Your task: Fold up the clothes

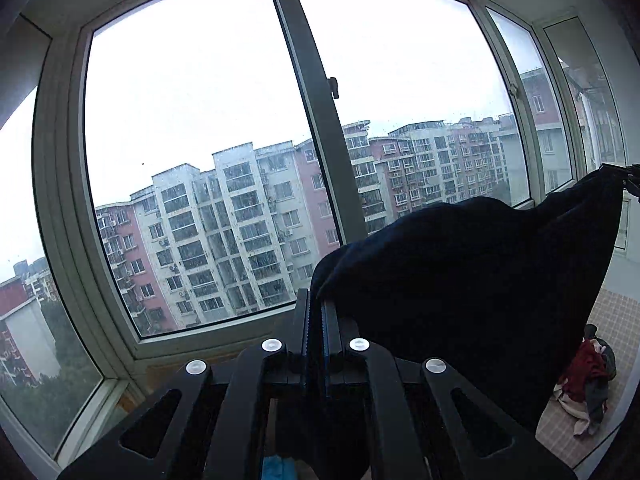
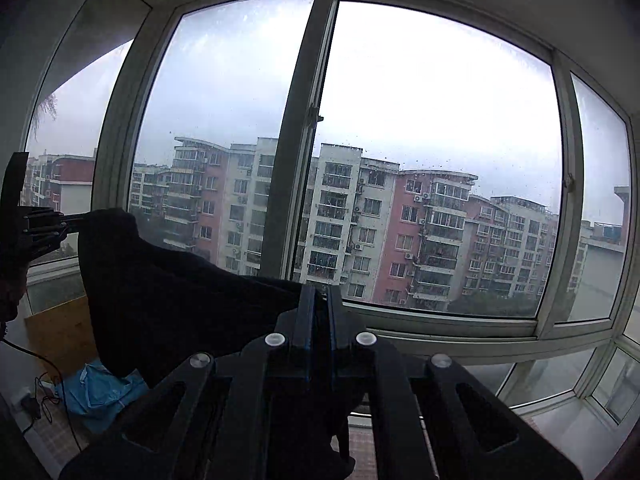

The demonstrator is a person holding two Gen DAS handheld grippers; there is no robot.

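The left gripper (image 1: 317, 304) is clamped on one corner of a dark garment (image 1: 460, 272), held up in the air before a large window (image 1: 200, 120). The cloth stretches rightward to the right gripper (image 2: 321, 300), closed tight on its other corner. A heap of clothes (image 1: 588, 380) lies on the tiled floor (image 1: 612, 320) below, far right.

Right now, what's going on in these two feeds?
A person holds a dark garment up in the air in front of the window, stretched between two handheld grippers. The left gripper and right gripper each have their jaws shut on an edge of the cloth, which sags between them. No fold is made yet. A pile of other clothes lies on the tiled floor.
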